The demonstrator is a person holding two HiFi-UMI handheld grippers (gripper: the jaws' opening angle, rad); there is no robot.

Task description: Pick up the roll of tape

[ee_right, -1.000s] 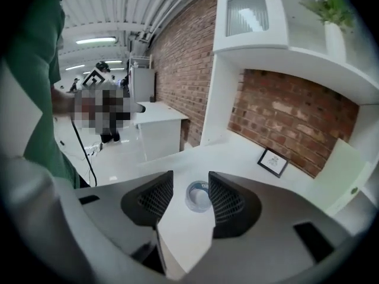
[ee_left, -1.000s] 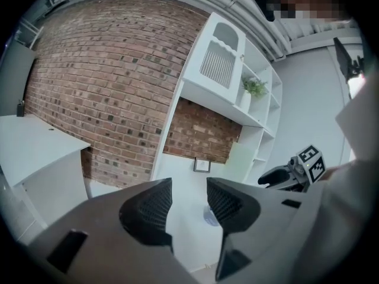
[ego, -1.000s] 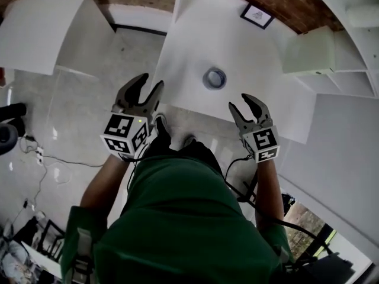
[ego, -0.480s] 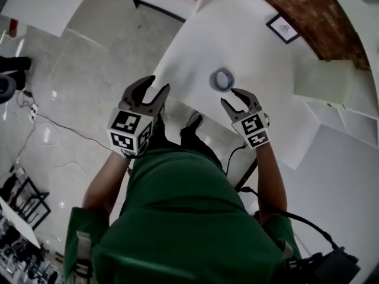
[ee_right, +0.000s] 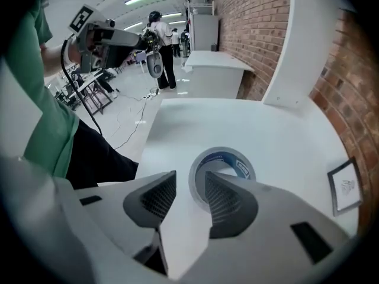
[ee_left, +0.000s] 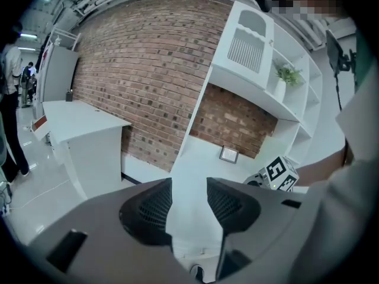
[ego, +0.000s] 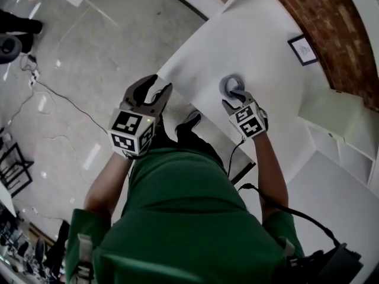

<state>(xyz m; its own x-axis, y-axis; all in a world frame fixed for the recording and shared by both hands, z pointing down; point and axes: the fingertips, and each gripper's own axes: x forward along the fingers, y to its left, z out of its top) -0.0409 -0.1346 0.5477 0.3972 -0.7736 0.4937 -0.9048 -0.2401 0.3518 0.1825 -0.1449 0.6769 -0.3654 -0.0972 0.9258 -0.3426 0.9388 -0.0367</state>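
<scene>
The roll of tape (ego: 228, 84) is grey with a blue inner core and lies flat on the white table (ego: 266, 46). My right gripper (ego: 234, 97) points steeply down at its near side. In the right gripper view the roll (ee_right: 224, 157) sits just past the jaws. One fingertip (ee_right: 211, 181) reaches over the hole and the other stays outside the near rim, so the rim wall lies in the gap. The right gripper (ee_right: 190, 176) is closing, its pads clear of the tape. My left gripper (ego: 160, 85) hovers open and empty off the table's left edge (ee_left: 189, 185).
A small framed picture (ego: 303, 48) lies on the table beyond the roll. White shelving (ego: 337, 108) stands to the right, a brick wall (ego: 331, 16) behind. Cables (ego: 56, 96) run across the floor at left. People stand far off (ee_right: 160, 43).
My right gripper has dropped from in front of the table onto the tape roll, tipped downward, and its jaws have narrowed. The left gripper has sunk a little and stayed open.
</scene>
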